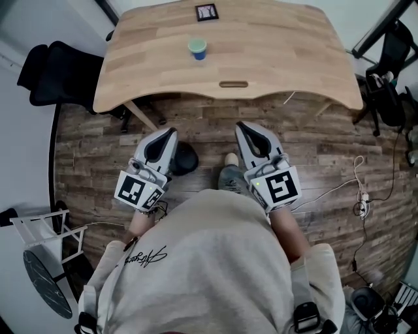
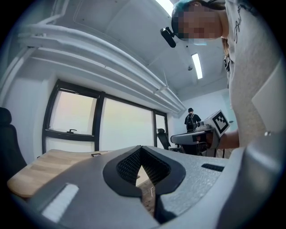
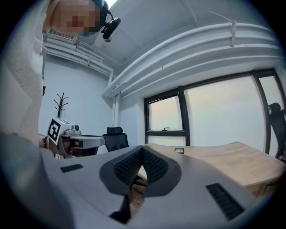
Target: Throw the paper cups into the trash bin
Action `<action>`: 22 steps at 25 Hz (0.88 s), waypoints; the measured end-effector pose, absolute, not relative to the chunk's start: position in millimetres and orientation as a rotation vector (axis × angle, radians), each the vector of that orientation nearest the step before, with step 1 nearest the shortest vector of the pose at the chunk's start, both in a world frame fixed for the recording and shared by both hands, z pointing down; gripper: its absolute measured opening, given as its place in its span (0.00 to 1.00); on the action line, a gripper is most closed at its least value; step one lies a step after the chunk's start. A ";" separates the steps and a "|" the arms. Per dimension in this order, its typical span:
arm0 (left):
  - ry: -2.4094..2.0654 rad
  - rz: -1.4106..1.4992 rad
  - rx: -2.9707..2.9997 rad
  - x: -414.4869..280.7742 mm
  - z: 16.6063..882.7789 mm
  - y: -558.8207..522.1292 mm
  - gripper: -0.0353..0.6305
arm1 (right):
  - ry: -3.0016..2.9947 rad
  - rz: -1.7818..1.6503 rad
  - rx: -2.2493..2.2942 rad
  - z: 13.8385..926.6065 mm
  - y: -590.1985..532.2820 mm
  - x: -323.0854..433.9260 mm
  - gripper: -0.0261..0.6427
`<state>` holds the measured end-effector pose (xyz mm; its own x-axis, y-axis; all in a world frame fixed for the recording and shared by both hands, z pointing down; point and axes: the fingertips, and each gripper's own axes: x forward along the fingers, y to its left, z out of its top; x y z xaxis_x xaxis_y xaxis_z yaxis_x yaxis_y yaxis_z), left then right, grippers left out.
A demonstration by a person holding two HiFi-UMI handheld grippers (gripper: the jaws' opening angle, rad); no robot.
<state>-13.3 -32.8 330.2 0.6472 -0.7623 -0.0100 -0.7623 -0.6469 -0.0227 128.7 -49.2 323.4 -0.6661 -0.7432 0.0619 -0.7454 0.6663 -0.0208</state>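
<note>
So far nothing is binned. Only one paper cup [image 1: 197,48] is seen, on the wooden table [image 1: 281,52] toward the far middle. It is near a small black frame [image 1: 207,12] at the far edge, but apart from it. No other cups are shown.

The cup is upright: mouth up, long axis vertical, green rim on top, blue wall below. Nothing is touching it.

The left gripper [image 1: 172,131] and right gripper [image 1: 240,124] are held level over the plank floor [image 1: 326,140], short of the table's near edge. Both are pointed at the table and are well apart from the cup. The jaws of both are fully closed, pads meeting at the tips, with nothing gripped; each gripper view confirms this.

A dark round object [image 1: 186,158] is seen on the floor just beside the left gripper. It might be the trash bin, but that can't be told from this angle, and no other bin is picked out.

As judged, the whole task is pending:
- The cup is to be reached.
- One set of jaws is to be opened.
- The cup is to be gripped across its wall.
- It is to be carried to the bin and released.
</note>
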 end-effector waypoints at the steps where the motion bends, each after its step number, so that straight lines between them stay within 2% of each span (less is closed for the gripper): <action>1: 1.312 -0.001 -2.827 -12.8 330.1 -39.5 0.06 | -2.827 0.062 1.263 323.6 -56.9 129.3 0.05; 22: 1.413 -0.021 -2.794 -6.3 325.4 -179.2 0.06 | -2.868 0.064 1.152 320.4 -211.6 130.4 0.05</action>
<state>-6.3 -179.2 325.4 0.5923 -0.8057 0.0069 -0.8055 -0.5923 -0.0156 130.4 -211.6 320.4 -0.7212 -0.6899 0.0617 -0.6920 0.7217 -0.0196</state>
